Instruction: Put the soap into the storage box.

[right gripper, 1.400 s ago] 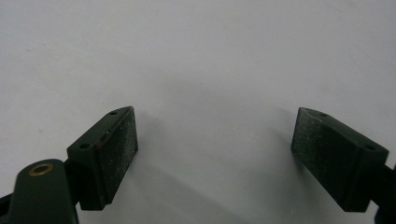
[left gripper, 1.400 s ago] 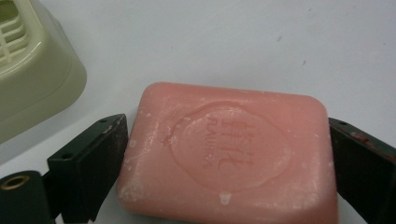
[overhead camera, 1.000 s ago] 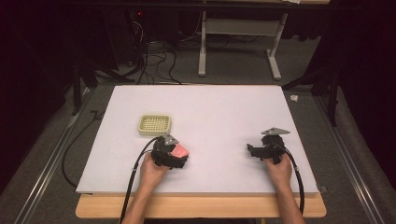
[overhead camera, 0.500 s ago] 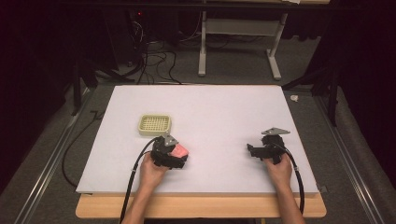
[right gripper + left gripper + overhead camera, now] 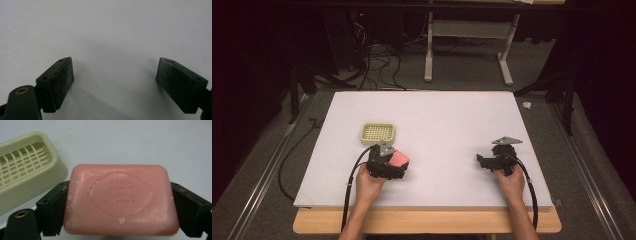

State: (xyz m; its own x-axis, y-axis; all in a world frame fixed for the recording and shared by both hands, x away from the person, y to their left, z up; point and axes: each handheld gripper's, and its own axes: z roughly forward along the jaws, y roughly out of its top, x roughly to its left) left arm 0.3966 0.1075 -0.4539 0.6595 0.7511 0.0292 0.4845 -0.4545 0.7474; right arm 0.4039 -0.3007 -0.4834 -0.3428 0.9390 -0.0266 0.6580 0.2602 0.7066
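Left gripper view gives me the pink soap bar (image 5: 121, 200) flat-face up, embossed lettering on top that I cannot read, with one black jaw pressed against each short end, so my left gripper (image 5: 121, 202) is clamped on it. At about ten o'clock from the bar, just beside the left-hand jaw, sits the pale green soap dish (image 5: 23, 173) with its slotted grid floor; I cannot tell whether dish and jaw touch. From the high view, the left gripper (image 5: 398, 162) holds the soap bar (image 5: 399, 159) at roughly seven o'clock on the white tabletop (image 5: 437, 115), with the soap dish (image 5: 377, 133) just beyond it toward eleven o'clock. My left hand (image 5: 369, 184) grips the tool from the near edge, its cable (image 5: 349, 187) trailing back off the table. Well apart, at about four o'clock on the table, my right hand (image 5: 511, 184) holds the right gripper (image 5: 479, 161); in the right gripper view its jaws (image 5: 115, 80) stand wide with bare white surface between them.
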